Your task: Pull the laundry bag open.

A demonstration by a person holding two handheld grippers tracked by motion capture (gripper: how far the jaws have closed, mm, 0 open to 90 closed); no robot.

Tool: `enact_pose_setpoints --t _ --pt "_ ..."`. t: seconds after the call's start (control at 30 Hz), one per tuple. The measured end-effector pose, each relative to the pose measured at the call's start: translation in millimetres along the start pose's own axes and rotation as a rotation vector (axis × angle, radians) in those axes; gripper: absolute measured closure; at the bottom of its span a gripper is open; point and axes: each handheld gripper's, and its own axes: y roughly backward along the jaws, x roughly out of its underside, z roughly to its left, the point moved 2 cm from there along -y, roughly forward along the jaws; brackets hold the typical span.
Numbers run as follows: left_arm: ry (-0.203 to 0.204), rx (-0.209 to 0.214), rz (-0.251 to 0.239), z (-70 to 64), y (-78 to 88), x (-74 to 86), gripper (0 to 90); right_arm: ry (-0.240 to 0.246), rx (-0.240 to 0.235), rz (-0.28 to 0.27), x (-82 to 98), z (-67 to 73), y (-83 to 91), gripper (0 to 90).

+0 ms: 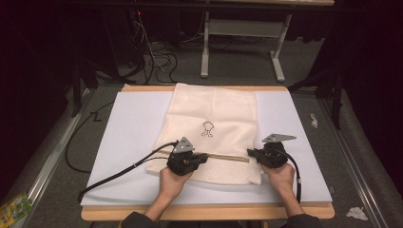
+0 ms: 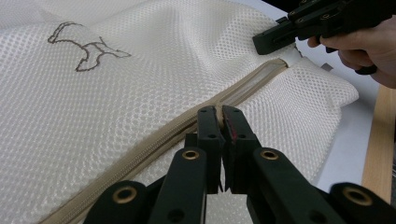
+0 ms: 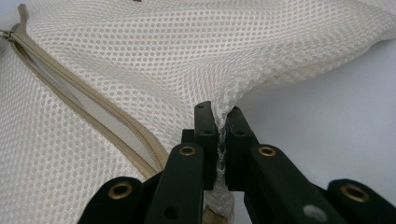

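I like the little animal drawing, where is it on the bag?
The outline drawing sits mid-way up the mesh bag in the high view, just beyond the zipper and between the two grippers.

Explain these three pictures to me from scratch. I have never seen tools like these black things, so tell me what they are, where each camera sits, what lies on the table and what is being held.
No robot here: a person holds a hand-operated clamp with two black jaws in each hand. The wide picture comes from a fixed camera above the table, looking down. There the left gripper is at the left and the right gripper at the right. The other two pictures come from small cameras riding on each clamp, looking along its jaws.

On the white table cover lies a cream mesh bag with a small outline drawing and a tan zipper across it.

In the left gripper view, the jaws are shut on the zipper, apparently at its slider. In the right gripper view, the jaws pinch a fold of mesh near the bag's edge, beside the zipper's end.
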Motion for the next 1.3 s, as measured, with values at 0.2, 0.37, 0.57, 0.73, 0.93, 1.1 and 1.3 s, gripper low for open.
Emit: enact_pose_setpoints --t 0.2,0.37,0.57,0.73,0.93,1.1,1.3 --pt "-0.004 -0.003 -0.002 -0.1 3.5 -0.4 87.2 0.001 -0.009 -0.002 0.4 -0.4 -0.5 87.7" --pt "-0.009 -0.007 -0.002 -0.9 3.0 0.7 87.2 0.002 -0.006 0.0 0.4 -0.1 -0.6 87.7" --pt "-0.016 -0.024 -0.001 -0.9 6.1 0.3 87.2 0.002 -0.002 -0.001 0.0 0.4 -0.5 87.7" --pt "-0.006 -0.028 -0.004 2.7 11.0 2.9 87.2 -0.003 -0.001 0.0 1.0 -2.5 -1.0 87.7" --pt "0.001 -0.026 -0.009 3.3 12.9 2.3 87.2 -0.005 -0.005 -0.006 -0.2 -2.0 -0.5 87.7" --pt "0.014 -0.045 -0.016 8.8 20.9 5.6 87.2 -0.011 0.005 -0.007 0.9 -6.4 0.3 87.7" --pt "0.023 -0.059 -0.027 12.9 30.8 7.1 87.2 -0.028 0.012 -0.009 1.1 -11.1 2.2 87.7"
